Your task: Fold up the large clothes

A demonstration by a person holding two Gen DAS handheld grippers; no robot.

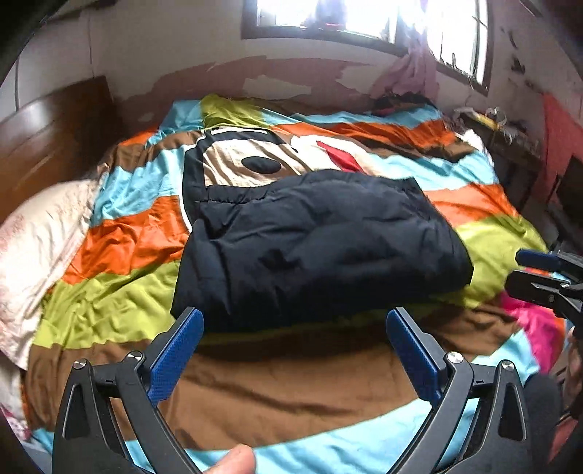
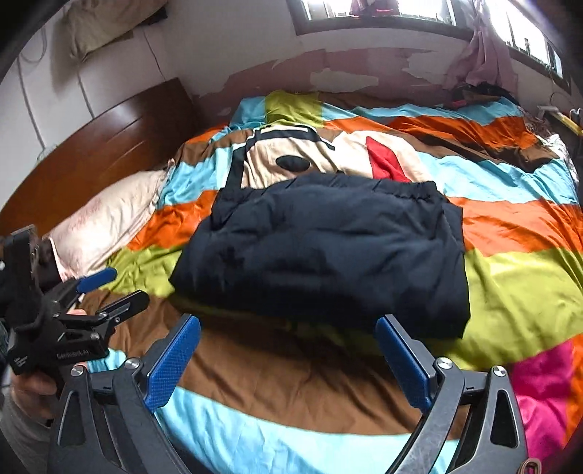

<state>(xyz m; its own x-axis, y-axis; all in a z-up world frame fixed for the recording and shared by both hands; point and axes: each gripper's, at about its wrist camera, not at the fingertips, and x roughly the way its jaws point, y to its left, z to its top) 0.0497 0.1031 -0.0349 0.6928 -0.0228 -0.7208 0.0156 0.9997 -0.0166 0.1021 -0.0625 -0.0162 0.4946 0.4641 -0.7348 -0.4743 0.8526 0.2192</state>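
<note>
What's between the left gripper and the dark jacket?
Nothing but bedspread. In the left wrist view, the open left gripper sits just short of the jacket, with only a brown stripe of cover showing between them.

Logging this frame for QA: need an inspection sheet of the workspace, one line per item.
Surface: bed under a striped multicolour duvet, wrinkled.
Job's things: dark padded jacket, folded into a compact bundle, lying mid-bed.
Clutter: pale pillow at the headboard side; pink cloth at the near edge; dark items in the far corner, too small to identify.
Grippers: left gripper and right gripper both open, nothing between the pads, both short of the jacket.
Cables: thin wires on the wall above the headboard.
Surroundings: wooden headboard, peeling wall, bright window with a pink curtain.
</note>
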